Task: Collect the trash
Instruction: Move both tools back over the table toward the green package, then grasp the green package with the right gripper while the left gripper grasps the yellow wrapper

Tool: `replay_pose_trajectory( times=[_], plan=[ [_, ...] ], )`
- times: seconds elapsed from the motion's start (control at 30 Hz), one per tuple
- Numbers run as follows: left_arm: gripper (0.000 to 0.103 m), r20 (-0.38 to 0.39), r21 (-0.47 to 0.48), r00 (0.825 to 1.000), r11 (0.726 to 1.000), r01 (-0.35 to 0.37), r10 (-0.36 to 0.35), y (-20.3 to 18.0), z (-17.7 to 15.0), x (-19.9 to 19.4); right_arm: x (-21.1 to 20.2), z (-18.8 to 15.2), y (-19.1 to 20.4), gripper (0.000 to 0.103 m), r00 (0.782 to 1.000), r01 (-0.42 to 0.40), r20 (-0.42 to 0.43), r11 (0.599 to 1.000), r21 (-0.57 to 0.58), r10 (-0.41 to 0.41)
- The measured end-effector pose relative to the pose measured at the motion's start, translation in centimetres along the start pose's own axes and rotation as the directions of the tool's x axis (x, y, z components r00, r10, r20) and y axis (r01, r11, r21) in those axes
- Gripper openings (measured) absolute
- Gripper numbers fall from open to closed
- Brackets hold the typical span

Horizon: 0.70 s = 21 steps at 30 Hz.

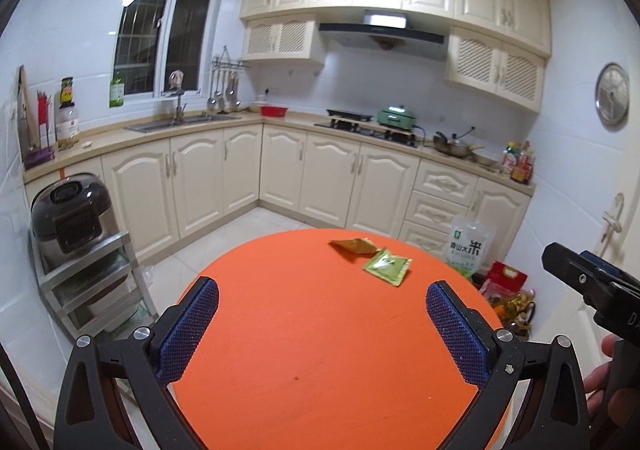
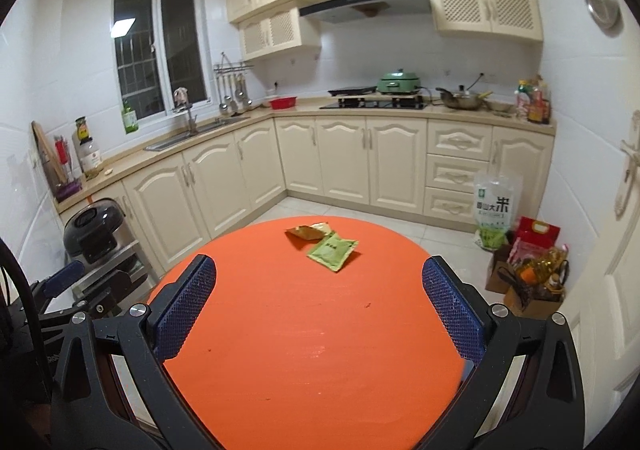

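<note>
Orange table (image 1: 320, 370) carries a green packet (image 1: 387, 267) and brown wrapper (image 1: 354, 247), touching, at its far edge, ahead of the wide-open, empty left gripper (image 1: 322, 310) and right gripper (image 2: 319, 292), neither clearly nearer.

Rice bag (image 2: 494, 210) on the floor by the drawers: large black character 米 legible in both views (image 1: 470, 250), with smaller characters to its left reading roughly 香山大, a small green logo above and a green band below, its print too small to read. Green packet (image 2: 332, 250) on the table carries dark print, illegible. Jar (image 2: 89, 158) on the counter has a round label with a red mark, illegible. Other bottle labels unreadable.
</note>
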<state>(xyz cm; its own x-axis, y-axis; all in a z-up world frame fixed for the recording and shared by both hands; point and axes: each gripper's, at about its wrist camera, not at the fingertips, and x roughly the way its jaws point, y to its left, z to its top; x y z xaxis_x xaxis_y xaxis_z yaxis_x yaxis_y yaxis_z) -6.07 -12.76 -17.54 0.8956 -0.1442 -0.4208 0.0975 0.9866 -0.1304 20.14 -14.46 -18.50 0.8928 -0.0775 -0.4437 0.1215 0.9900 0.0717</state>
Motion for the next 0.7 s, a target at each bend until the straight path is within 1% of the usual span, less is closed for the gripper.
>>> replay_pose_trajectory(
  times=[0.03,0.17,0.27,0.33,0.47,0.5,0.57,0.63,0.7],
  plan=[
    [0.102,-0.005,-0.007,1.000,1.000,-0.006,0.006,-0.1,-0.2,0.1,0.4,-0.1,0.0,0.103,1.000,-0.002,-0.008,1.000,-0.006,0.002],
    [0.102,-0.022,-0.011,1.000,1.000,-0.022,0.021,-0.6,1.5,2.4,3.0,-0.6,-0.4,0.103,0.999,-0.010,-0.052,1.000,-0.005,0.010],
    [0.102,-0.046,-0.007,0.999,1.000,-0.024,0.024,-0.8,4.0,6.4,5.5,-0.9,-1.4,0.103,0.996,-0.013,-0.094,1.000,0.005,0.013],
    [0.102,-0.061,-0.006,0.998,1.000,-0.023,0.023,-1.1,5.1,8.8,7.8,-1.1,-2.2,0.103,0.992,-0.012,-0.128,1.000,0.011,0.013],
    [0.102,-0.113,-0.001,0.993,1.000,-0.024,0.024,-3.3,7.5,15.6,12.9,-1.3,-3.6,0.103,0.981,-0.015,-0.195,1.000,0.022,0.019],
    [0.102,-0.125,-0.002,0.992,1.000,-0.024,0.023,-3.1,8.5,17.5,14.7,-1.3,-3.9,0.103,0.977,-0.017,-0.214,1.000,0.024,0.021],
    [0.102,-0.160,-0.001,0.987,1.000,-0.026,0.026,-4.1,10.1,21.7,17.8,-1.4,-4.4,0.103,0.968,-0.020,-0.250,0.999,0.034,0.027],
    [0.102,-0.189,0.002,0.981,1.000,-0.029,0.029,-4.9,11.1,25.1,21.4,-1.5,-5.0,0.103,0.958,-0.013,-0.287,0.999,0.039,0.024],
    [0.102,-0.218,-0.001,0.976,1.000,-0.029,0.028,-5.1,13.8,29.5,24.1,-1.7,-5.4,0.103,0.948,-0.009,-0.318,0.999,0.044,0.022]
  ],
)
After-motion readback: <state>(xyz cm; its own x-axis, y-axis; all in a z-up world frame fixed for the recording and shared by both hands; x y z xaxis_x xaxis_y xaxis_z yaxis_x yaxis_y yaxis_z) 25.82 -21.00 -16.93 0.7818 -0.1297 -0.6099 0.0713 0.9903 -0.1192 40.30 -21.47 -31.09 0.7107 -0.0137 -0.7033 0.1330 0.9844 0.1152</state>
